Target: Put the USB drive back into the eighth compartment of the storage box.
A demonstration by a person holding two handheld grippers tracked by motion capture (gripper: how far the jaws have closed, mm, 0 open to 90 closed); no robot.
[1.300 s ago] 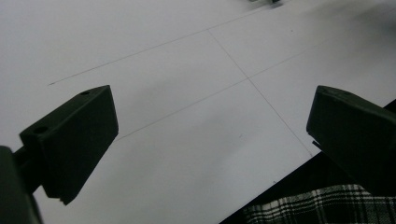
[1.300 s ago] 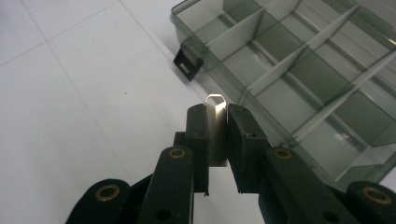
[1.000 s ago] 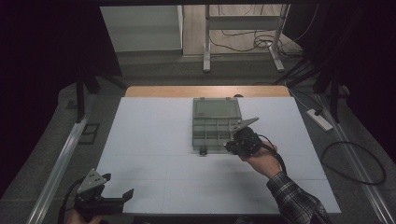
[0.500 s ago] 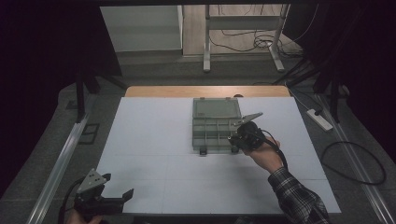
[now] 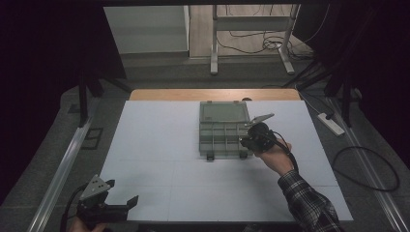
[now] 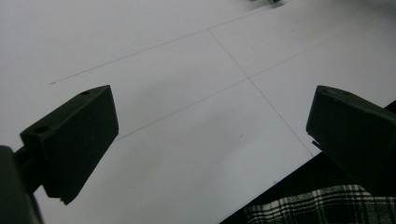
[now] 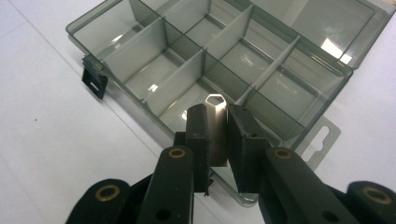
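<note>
A clear grey compartment box (image 5: 223, 129) lies open in the middle of the white table, its lid folded back on the far side. My right gripper (image 5: 250, 139) hangs over the box's near right corner. In the right gripper view its jaws are shut on a silver hexagonal metal sleeve (image 7: 215, 127), held upright above a front compartment of the box (image 7: 154, 74). All the compartments look empty. My left gripper (image 5: 113, 205) rests at the table's near left corner, open, with nothing between its fingers (image 6: 70, 140).
A black latch (image 7: 93, 81) sticks out from the box's front wall, and a hanging tab (image 7: 322, 140) from its side. A power strip (image 5: 330, 123) and cables lie on the floor to the right. A plaid sleeve (image 5: 307, 203) crosses the near right table.
My right gripper has shifted slightly right and toward the near side along the box's right front corner, still holding the sleeve. The left gripper has not moved.
</note>
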